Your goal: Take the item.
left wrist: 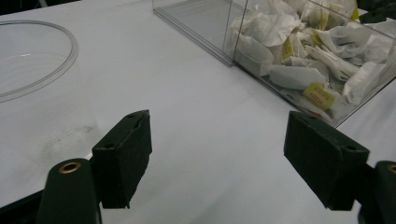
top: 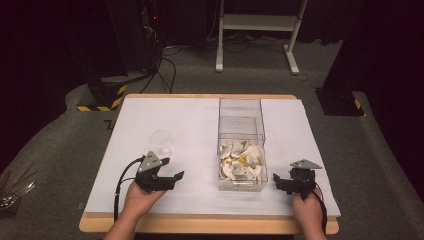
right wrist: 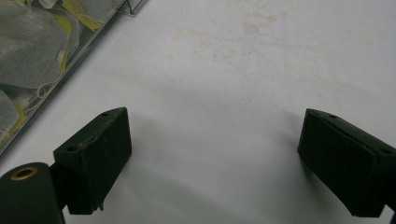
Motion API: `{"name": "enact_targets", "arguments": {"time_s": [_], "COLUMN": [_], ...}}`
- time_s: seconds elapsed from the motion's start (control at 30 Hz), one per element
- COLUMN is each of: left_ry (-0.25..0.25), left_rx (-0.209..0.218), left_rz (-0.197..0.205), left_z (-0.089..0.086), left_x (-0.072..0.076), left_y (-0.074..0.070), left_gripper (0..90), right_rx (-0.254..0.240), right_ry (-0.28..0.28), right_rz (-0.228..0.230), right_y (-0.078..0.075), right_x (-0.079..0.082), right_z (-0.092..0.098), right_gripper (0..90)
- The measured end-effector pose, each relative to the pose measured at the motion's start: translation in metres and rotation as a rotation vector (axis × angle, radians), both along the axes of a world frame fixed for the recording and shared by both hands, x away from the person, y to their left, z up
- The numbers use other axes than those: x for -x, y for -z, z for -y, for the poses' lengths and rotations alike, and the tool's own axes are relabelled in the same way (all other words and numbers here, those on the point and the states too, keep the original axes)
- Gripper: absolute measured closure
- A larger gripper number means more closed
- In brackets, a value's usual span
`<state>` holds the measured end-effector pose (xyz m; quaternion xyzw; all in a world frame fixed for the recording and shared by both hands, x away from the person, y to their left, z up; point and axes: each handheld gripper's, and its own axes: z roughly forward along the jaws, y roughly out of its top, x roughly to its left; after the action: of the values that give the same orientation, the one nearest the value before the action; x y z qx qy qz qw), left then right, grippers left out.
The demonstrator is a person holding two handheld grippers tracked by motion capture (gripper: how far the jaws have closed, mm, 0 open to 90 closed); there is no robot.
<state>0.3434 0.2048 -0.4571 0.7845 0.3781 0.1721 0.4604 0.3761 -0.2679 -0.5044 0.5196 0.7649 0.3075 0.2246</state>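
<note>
Down by the person's edge of the table (top: 200,120), both grippers rest low with nothing in them. The left gripper (top: 172,176) sits to the left of the clear box (top: 241,145), and its jaws stand wide apart. The right gripper (top: 280,181) sits just to the right of the box, and its jaws are wide apart too.

Between them is the clear box. Its near part is full of tea bags (top: 242,161), white paper packets with little yellow tags. Its far part looks empty.

The tea bags are probably very light, soft and thin. They would crumple when pinched, and a hard squeeze or a tug could tear the paper. They lie in a messy pile, so one may drag others up with it. A good place to pinch looks like the flat middle of a bag on top, taken gently.

Farther to the left of the box, past the left gripper, stands a clear cup (top: 161,142), upright and open. It seems light and could tip if bumped.
</note>
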Motion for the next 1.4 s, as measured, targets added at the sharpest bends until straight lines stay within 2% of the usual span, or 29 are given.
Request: {"name": "enact_targets", "arguments": {"time_s": [0.17,0.47,0.73,1.0,1.3,1.4], "left_ry": [0.022,0.064,0.093,0.126,0.159,0.168], "left_rx": [0.000,-0.006,0.005,0.007,0.028,0.052], "left_rz": [-0.005,0.010,0.024,0.028,0.029,0.027], "left_z": [0.005,0.019,0.029,0.045,0.061,0.064], "left_x": [-0.002,-0.006,-0.010,-0.014,-0.018,-0.019], "left_y": [-0.003,-0.010,-0.020,-0.024,-0.031,-0.033], "left_gripper": [23.9,25.3,25.0,25.0,25.1,25.4], "right_rx": [0.001,-0.002,-0.005,-0.001,-0.002,-0.002], "right_ry": [0.000,-0.001,-0.001,-0.001,0.000,0.000], "right_rz": [0.001,-0.001,-0.003,-0.001,-0.001,-0.001], "right_y": [0.000,0.000,0.000,0.000,0.000,0.000], "right_x": [0.000,0.000,0.000,0.000,0.000,0.000], "right_z": [0.000,0.000,0.000,0.000,0.000,0.000], "right_gripper": [9.6,9.6,9.5,9.6,9.6,9.6]}}
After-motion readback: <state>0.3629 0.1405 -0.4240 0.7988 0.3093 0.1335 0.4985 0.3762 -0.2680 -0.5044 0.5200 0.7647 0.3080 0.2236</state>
